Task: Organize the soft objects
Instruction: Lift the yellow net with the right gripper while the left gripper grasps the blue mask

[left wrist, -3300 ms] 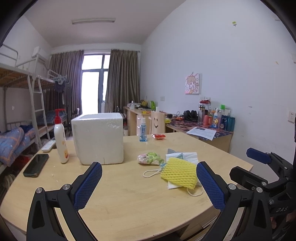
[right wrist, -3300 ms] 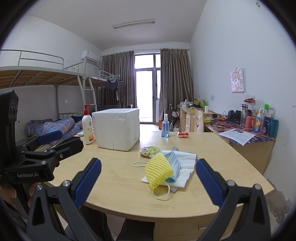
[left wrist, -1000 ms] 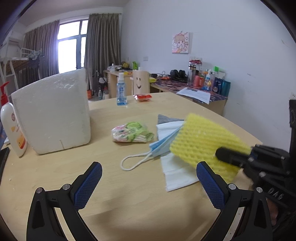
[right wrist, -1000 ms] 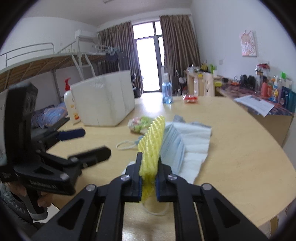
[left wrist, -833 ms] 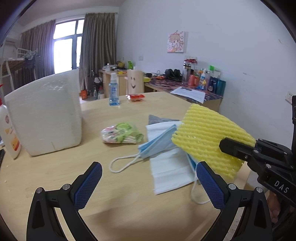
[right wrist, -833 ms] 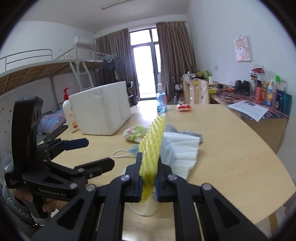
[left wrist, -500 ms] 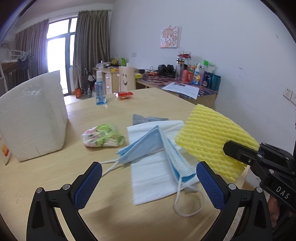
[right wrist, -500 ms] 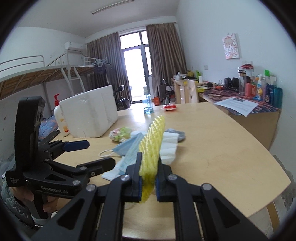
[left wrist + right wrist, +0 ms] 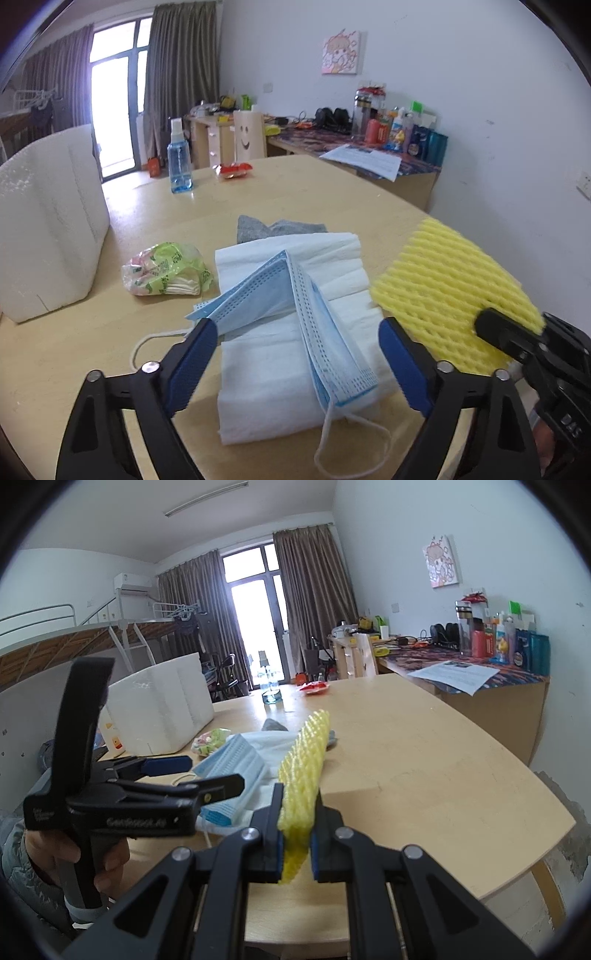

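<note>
Left claw [image 9: 295, 354]: jaws spread wide, nothing between the blue pads, held low and level by a bare hand [image 9: 74, 853] on its handle. Right claw [image 9: 297, 840]: jaws clamped together, raised to the right of the left claw.

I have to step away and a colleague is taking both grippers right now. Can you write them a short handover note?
Right gripper: shut on the yellow foam net, held up off the table.
Left gripper: open, holding nothing, its fingers either side of the blue face mask.
The mask lies on the white tissue stack; a grey cloth behind it, a green-printed packet to the left, beside the white foam box.
Done: net lifted. Left: everything else, untouched.
</note>
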